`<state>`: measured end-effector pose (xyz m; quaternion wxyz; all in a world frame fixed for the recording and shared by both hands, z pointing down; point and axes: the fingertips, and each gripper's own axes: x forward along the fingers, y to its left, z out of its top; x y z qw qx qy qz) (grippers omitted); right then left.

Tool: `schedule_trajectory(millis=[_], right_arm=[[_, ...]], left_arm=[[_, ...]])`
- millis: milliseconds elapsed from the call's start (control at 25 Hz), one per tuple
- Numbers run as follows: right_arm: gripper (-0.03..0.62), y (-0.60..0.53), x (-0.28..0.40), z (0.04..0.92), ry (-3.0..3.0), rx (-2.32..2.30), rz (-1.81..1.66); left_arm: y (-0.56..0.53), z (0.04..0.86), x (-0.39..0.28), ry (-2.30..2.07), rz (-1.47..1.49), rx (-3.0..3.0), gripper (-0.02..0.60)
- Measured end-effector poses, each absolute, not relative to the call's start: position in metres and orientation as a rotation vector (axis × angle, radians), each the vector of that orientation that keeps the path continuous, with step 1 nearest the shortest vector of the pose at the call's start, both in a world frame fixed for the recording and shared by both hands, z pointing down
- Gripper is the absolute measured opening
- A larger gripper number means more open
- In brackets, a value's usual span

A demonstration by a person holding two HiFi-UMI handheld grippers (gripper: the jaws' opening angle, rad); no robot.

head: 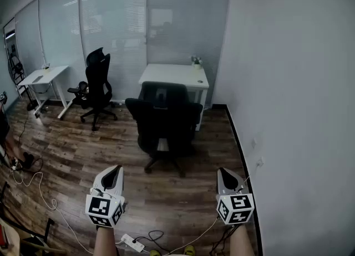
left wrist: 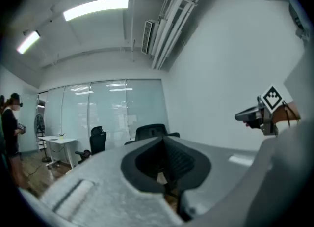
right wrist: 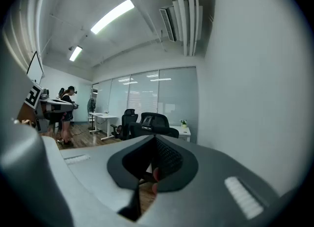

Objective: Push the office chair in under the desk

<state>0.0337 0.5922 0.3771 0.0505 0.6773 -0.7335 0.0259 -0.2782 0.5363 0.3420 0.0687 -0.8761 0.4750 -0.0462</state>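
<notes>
1. At far left, a second white desk (head: 47, 76) and a spare black chair (head: 95, 86) stand by the glass wall, and cables (head: 33, 185) trail over the wood floor (head: 72, 149).
2. The left tongs (head: 113, 176) hover low over the floor, jaws pressed together with nothing between them, well short of any furniture.
3. At centre, the office chair (head: 165, 122) stands just in front of the desk (head: 172, 75), backrest toward the camera and wheeled base out on the open floor. A small potted plant (head: 196, 62) sits at the far right corner of the surface.
4. The right tongs (head: 226, 178) are likewise closed and empty, level with the left pair and apart from the chair, beside the plain white wall (head: 294, 83).
</notes>
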Motion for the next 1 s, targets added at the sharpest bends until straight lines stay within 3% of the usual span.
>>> schedule_trajectory(millis=[1000], right_arm=[[0.002,0.602,0.012,0.373,-2.268,2.067,0.085]], left_arm=[[0.552,0.342,-0.281,1.38,-0.139,-2.649,-0.002]])
